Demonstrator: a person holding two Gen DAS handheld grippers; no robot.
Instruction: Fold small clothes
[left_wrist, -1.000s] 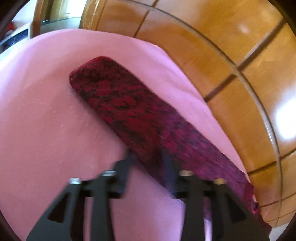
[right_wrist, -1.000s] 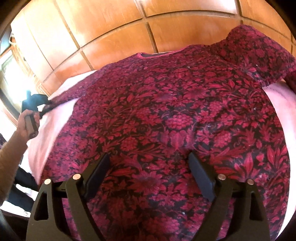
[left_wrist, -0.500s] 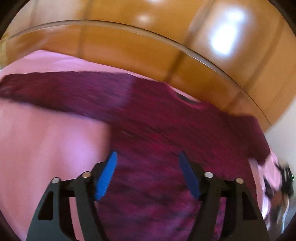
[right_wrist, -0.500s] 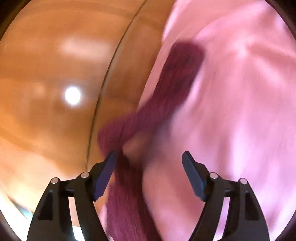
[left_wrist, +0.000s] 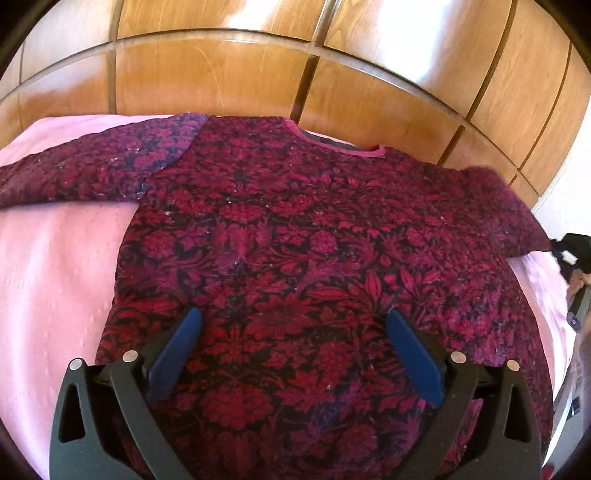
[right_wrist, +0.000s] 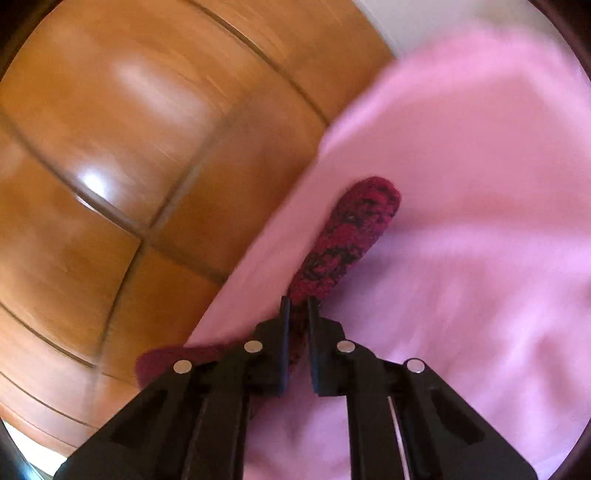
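Glossy honey-coloured wooden panels (left_wrist: 229, 70) with dark grooves back the scene, and in front of them a pale pink sheet (left_wrist: 55, 266) covers the bed, soft and faintly dimpled.

From the left wrist view, the small sweater (left_wrist: 303, 236) lies flat on the sheet, chest up, neckline toward the panels. It is a thick, fuzzy knit in crimson and black florals, speckled with pale lint, with a pink-trimmed collar. One sleeve reaches out to the left edge of the picture, the other toward the right. The left hand-held gripper (left_wrist: 293, 332) hangs over the lower body of the sweater, blue pads spread wide with only flat cloth showing between them. A second ago it was by the outstretched sleeve with its jaws closer together; they have just been opening, and it now faces the whole garment, released and holding nothing.

From the right wrist view, blurred by movement, the right hand-held gripper (right_wrist: 297, 306) is clenched on the right sleeve (right_wrist: 343, 240), which runs from its black fingers out along the sheet beside the bed's edge to a rounded cuff. Half a second ago these jaws stood wide around the sleeve; they have just been closing and now pinch the knit.

My reading: spreading-out is finished and folding begins, the pinched sleeve likely to be carried across the body. The knit looks heavy and limp, so the cuff should drag behind.
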